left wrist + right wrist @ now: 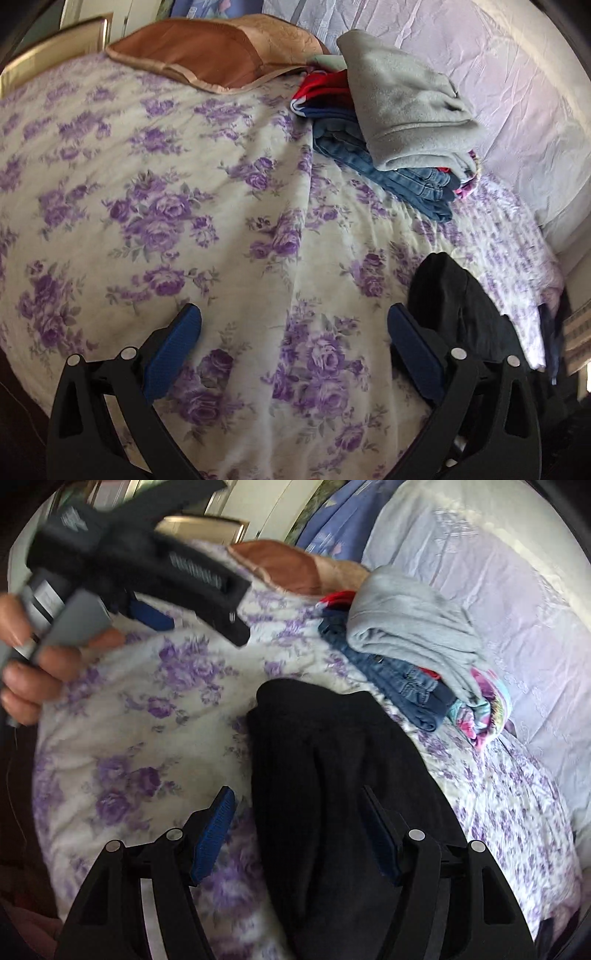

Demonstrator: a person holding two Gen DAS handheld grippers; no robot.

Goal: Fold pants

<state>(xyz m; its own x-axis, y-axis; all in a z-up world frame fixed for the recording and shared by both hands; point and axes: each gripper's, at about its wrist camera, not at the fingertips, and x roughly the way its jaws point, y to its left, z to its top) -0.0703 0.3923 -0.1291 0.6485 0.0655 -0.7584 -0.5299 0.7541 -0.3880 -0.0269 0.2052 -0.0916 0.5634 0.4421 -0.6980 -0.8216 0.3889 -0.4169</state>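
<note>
Black pants [332, 775] bunched in a dark heap on the floral bedspread [129, 709], filling the centre of the right wrist view and running down to 6 o'clock. Right gripper [299, 834] poised over that heap, jaws standing wide, blue pads [214, 834] clear of the cloth on the 8 o'clock side; far pad at 4 o'clock set against dark fabric, contact there not possible to tell; nothing visibly pinched. Left gripper [155, 602] blurred at 10 o'clock in the same view, gripped by a hand [33, 657] at 9 o'clock. From the left wrist view, left gripper [295, 332] spread wide over bare bedspread [166, 184], empty between blue pads [170, 354], with the black pants [458, 306] just beside the outer face of the 4 o'clock finger. Stack of folded clothes toward 1 o'clock, well apart from the pants: grey garment [402, 107] on top, blue jeans [391, 173] beneath, a red and blue item [317, 92] peeking out behind. Brown cushion [207, 55] at 11 o'clock. Pale lilac quilt [498, 92] bordering the stack from 1 to 3 o'clock. Colourful patterned fabric [487, 705] under the stack's near corner in the right wrist view.
</note>
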